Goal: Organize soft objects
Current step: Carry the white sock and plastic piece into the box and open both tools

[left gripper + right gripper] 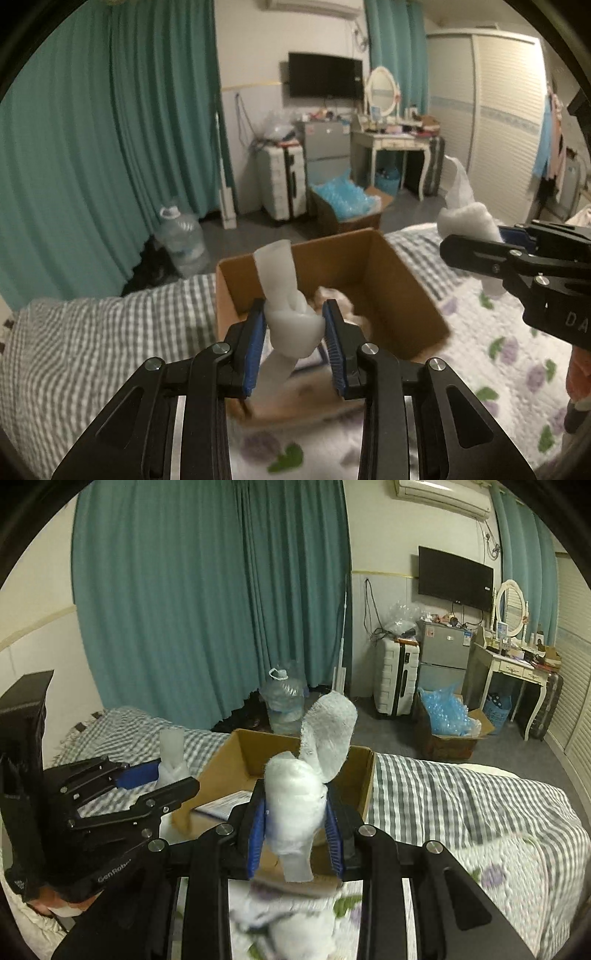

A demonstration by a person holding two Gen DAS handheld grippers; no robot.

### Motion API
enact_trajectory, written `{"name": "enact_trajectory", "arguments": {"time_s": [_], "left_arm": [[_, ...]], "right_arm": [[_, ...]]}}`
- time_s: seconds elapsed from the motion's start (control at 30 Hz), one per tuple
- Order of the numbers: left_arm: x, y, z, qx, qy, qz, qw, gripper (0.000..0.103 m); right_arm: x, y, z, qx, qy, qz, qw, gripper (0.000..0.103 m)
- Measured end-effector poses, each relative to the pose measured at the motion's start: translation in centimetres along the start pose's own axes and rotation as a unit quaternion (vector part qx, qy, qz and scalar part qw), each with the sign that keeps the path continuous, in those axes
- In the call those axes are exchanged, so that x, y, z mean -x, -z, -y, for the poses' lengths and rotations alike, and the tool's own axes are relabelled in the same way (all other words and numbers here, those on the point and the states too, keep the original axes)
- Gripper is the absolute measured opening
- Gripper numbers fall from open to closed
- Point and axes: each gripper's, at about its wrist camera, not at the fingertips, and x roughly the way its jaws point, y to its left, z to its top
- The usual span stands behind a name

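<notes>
My left gripper (pixel 294 325) is shut on a knotted white sock (pixel 291 317), held over the near edge of an open cardboard box (pixel 391 280) that stands on the bed. My right gripper (pixel 295 812) is shut on a fluffy white knotted sock (pixel 299 797), held just before the same box (pixel 364 775). In the left wrist view the right gripper (pixel 491 242) shows at the right with its sock (pixel 467 218). In the right wrist view the left gripper (pixel 162 775) shows at the left with its sock (pixel 171 757). Pale soft items lie in the box.
The bed has a grey checked blanket (pixel 96 332) and a floral quilt (pixel 517 350). Beyond the bed stand a water jug (pixel 284 701), a white suitcase (pixel 397 679), a box of blue plastic (pixel 447 720), a dressing table (pixel 513 672) and teal curtains (pixel 207 602).
</notes>
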Motion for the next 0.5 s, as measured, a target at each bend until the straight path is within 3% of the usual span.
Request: {"name": "enact_trajectory", "arguments": {"time_s": [0.17,0.3,0.4,0.43,0.5], "left_arm": [[-5.4,-0.1,-0.8,-0.004,0.002,-0.029,0.9996,0.03],[-7.1,0.1,-1.2,-0.008,0.005,-0.038,0.9992,0.033],[-6.8,0.2,-1.1,-0.013,0.005,-0.023,0.9996,0.036],[-6.4,0.2,-1.0,-0.016,0.002,-0.018,0.9997,0.038],[-6.0,-0.2,-0.9,-0.022,-0.006,-0.009,0.9997,0.051]], "right_arm": [[-6.7,-0.6,1.6,-0.008,0.006,-0.03,1.0,0.028],[-10.4,-0.4,2.3,-0.013,-0.004,-0.048,0.999,0.028],[-12.0,-0.1,2.8,-0.02,-0.003,-0.051,0.998,0.028],[-12.3,0.0,3.0,-0.023,-0.003,-0.053,0.998,0.028],[-12.4,0.2,3.4,-0.028,0.001,-0.058,0.998,0.039]]}}
